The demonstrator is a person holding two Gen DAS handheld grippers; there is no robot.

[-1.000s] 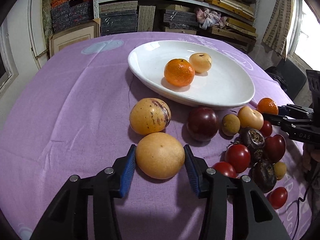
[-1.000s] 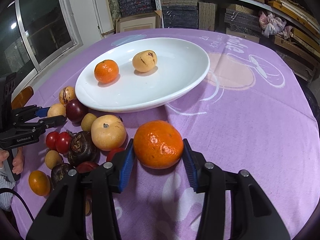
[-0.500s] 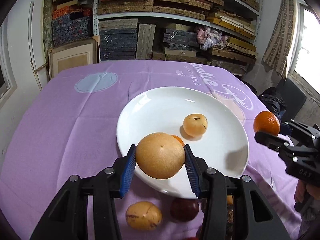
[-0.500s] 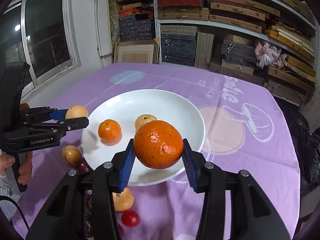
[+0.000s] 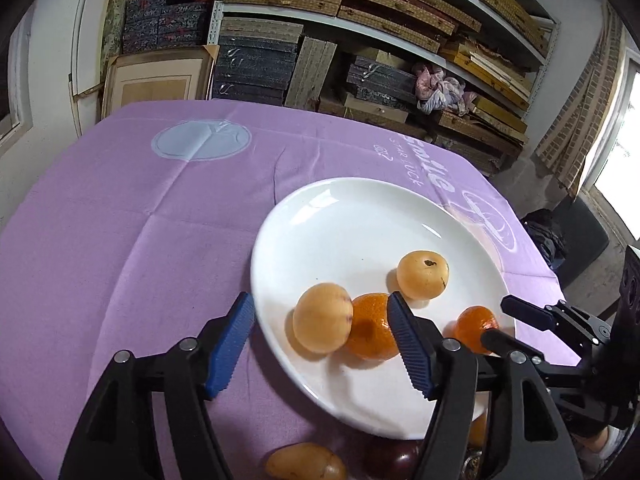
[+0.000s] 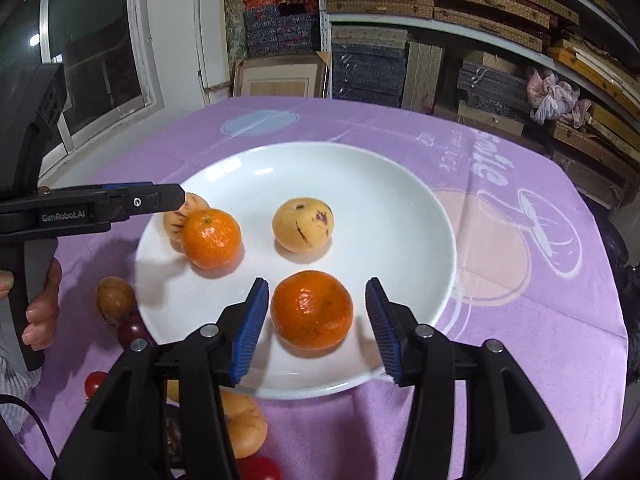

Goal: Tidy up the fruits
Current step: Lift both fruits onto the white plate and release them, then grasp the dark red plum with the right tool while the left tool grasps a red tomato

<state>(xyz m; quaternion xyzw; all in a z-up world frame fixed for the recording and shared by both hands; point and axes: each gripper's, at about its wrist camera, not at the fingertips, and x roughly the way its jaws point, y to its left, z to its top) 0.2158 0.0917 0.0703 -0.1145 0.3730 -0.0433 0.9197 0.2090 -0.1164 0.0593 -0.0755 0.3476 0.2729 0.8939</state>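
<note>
Fruits on plate [image 6: 420,216] | my left claw [image 5: 320,344] and right claw [image 6: 316,320] opening, both empty | freed orange [image 6: 312,310] may roll off rim

My left gripper [image 5: 320,344] is opening over the near left rim of the white plate [image 5: 360,216], its blue pads clear of the pale yellow fruit [image 5: 322,323] that lies on the plate between them. That fruit touches a mandarin [image 5: 370,326] just to its right on the plate. A smaller yellow fruit [image 5: 422,275] sits toward the plate's middle, beyond the mandarin. At the plate's right edge a second mandarin [image 5: 476,326] lies between the black tips of my right gripper [image 5: 508,324]. In front of the plate's near rim, on the purple tablecloth [image 5: 120,220], I see another yellow fruit [image 5: 306,462] and a dark red one [image 5: 400,458].
</note>
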